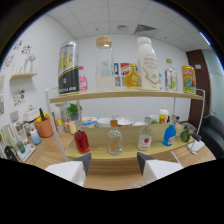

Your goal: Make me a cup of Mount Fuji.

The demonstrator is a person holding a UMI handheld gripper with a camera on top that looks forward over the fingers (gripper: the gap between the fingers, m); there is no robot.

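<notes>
Bottles (pixel 114 141) stand in a row on the lower shelf (pixel 125 154), beyond the gripper (pixel 113 162); fingers apart, nothing held. Glass: likely heavy, slippery, fragile. Grip mid-body.

The claw (pixel 112 165) is presented at the 6 o'clock position of the gripper view, directed forward with both fingers level. The left finger (pixel 75 169) sits at roughly 7 o'clock and the right finger (pixel 152 166) at roughly 5 o'clock, their dark inner tips pointing toward 12 o'clock. The fingers stand apart with a clear gap between them, and nothing is gripped.
</notes>
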